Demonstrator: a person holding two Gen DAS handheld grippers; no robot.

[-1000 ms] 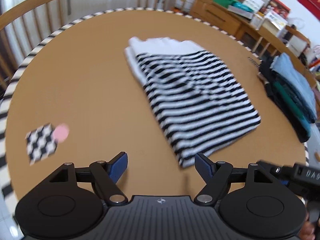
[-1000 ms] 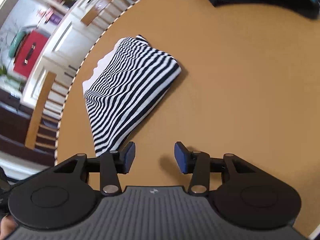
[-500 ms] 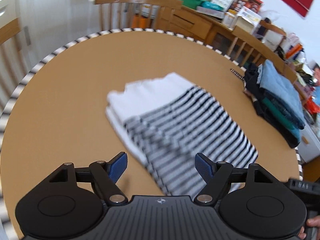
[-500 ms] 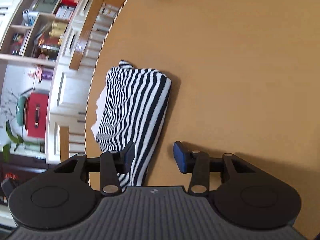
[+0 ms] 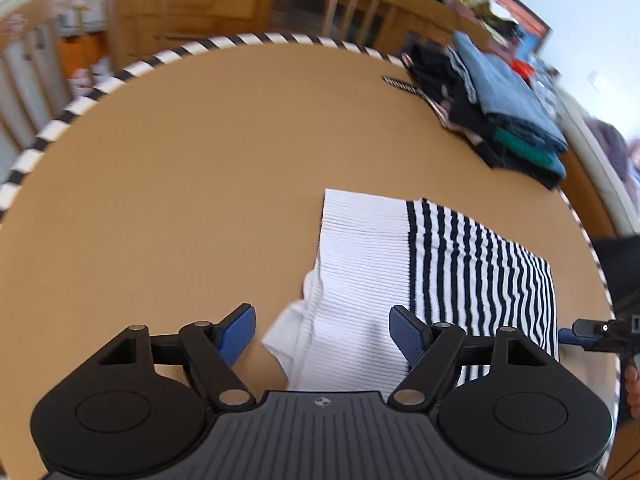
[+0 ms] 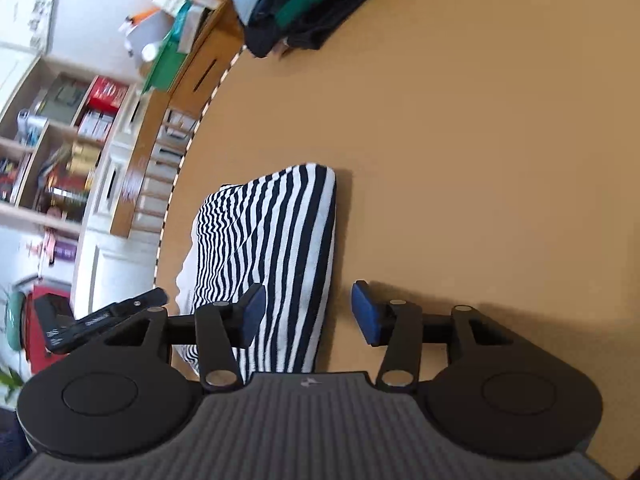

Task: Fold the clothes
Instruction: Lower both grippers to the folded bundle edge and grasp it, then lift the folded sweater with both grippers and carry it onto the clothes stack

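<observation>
Left gripper (image 5: 322, 330) spread wide, nothing between the blue pads (image 5: 236, 334), hovering over the white ribbed end of the folded striped shirt (image 5: 440, 276). Right gripper (image 6: 306, 314) also spread, holding nothing; its left pad sits over the shirt's striped edge, right pad over bare table. Contact with the fabric: cannot tell in either view.

Surface: round tan table (image 5: 180, 184) with a black-and-white checked rim. Shirt lies folded flat near the table edge, white band toward the left gripper, stripes beyond it.

Room: wooden cabinets and chair backs behind the table, cluttered.

Left wrist view only: shirt's white band and a loose white corner, stack of folded clothes (image 5: 504, 116) (blue, green, dark) at the far right edge, well apart from the shirt, and the right gripper's tip at frame right with part of a hand (image 5: 632, 388).

Right wrist view only: shelves (image 6: 52, 128) with boxes and books, a white door, shirt's thick folded edge (image 6: 328, 240) casting shadow on the table, the left gripper's black body low on the left.
</observation>
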